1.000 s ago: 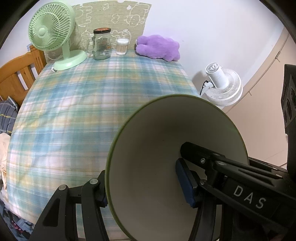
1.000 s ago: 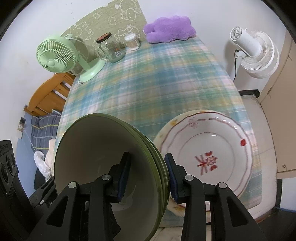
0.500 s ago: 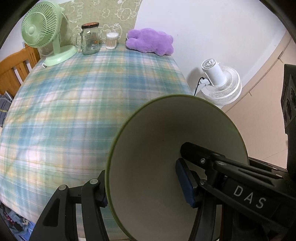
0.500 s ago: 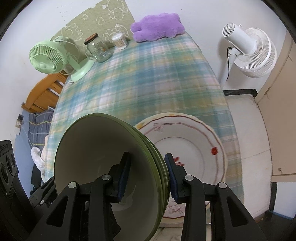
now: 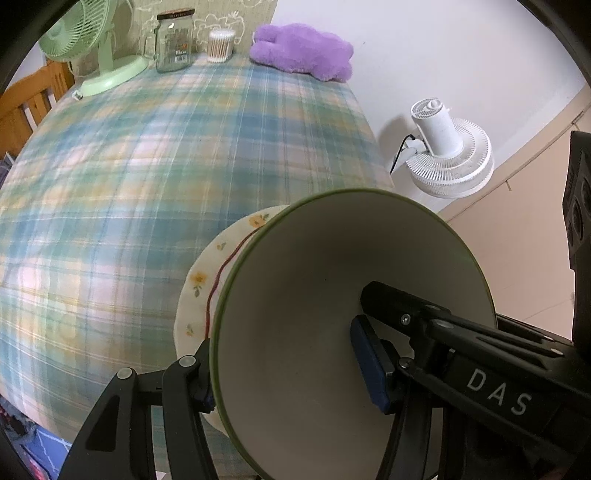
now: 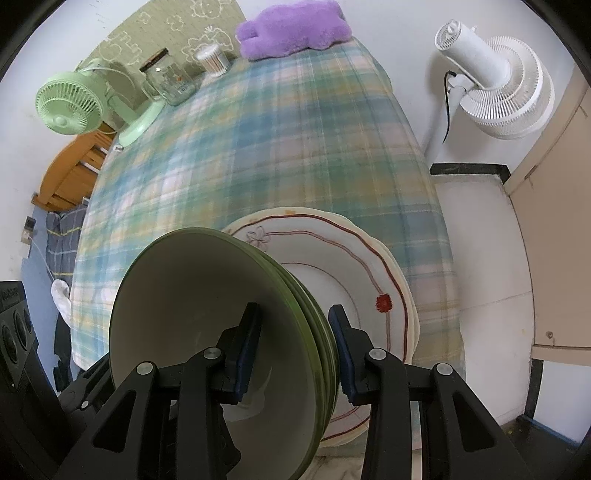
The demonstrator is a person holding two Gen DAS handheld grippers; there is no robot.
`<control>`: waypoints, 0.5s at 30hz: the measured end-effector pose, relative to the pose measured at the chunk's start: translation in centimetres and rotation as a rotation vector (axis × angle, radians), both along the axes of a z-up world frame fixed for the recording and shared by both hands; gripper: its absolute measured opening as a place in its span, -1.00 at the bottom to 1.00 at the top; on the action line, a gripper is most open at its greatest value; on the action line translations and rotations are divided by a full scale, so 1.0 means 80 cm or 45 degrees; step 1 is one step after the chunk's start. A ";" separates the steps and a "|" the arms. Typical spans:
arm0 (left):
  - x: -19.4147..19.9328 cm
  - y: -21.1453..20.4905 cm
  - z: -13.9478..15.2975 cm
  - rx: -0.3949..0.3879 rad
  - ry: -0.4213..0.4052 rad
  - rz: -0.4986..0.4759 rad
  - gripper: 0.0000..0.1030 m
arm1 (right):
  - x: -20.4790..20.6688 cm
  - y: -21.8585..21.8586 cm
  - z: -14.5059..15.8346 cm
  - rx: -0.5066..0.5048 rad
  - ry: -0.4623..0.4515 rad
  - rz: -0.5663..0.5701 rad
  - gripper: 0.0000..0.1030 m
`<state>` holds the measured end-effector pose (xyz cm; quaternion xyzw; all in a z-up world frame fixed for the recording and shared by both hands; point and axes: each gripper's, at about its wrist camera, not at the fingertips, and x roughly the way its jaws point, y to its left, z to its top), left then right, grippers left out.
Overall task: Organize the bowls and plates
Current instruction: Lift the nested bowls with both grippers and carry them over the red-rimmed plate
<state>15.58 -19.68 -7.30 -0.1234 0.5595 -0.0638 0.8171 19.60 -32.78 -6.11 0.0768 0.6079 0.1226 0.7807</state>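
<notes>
L gripper [image 5: 291,369] clamps green bowl stack [image 5: 343,332] by one wall, 5 o'clock in its view; R gripper [image 6: 295,347] pinches the opposite wall. Plates [image 6: 369,280] lie under, table edge [image 6: 258,147]. Lower both level, centre over plates, release together.

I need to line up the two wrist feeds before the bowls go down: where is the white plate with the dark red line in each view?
Left wrist: the white plate shows as a sliver at lower centre-left, mostly hidden behind the green-rimmed bowl.
Right wrist: it fills the lower centre-right, behind the stack of green bowls.
Shared landmark: the purple plush at the table's far edge.
</notes>
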 end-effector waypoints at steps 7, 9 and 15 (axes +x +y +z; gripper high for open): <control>0.008 -0.003 -0.001 0.067 -0.015 0.039 0.15 | 0.012 0.005 -0.008 -0.004 -0.010 0.051 -0.21; 0.008 -0.003 -0.001 0.073 -0.016 0.043 0.16 | 0.014 0.005 -0.008 0.005 -0.012 0.058 -0.21; 0.007 -0.005 -0.001 0.090 -0.016 0.044 0.19 | 0.012 0.002 -0.009 0.028 -0.017 0.066 -0.17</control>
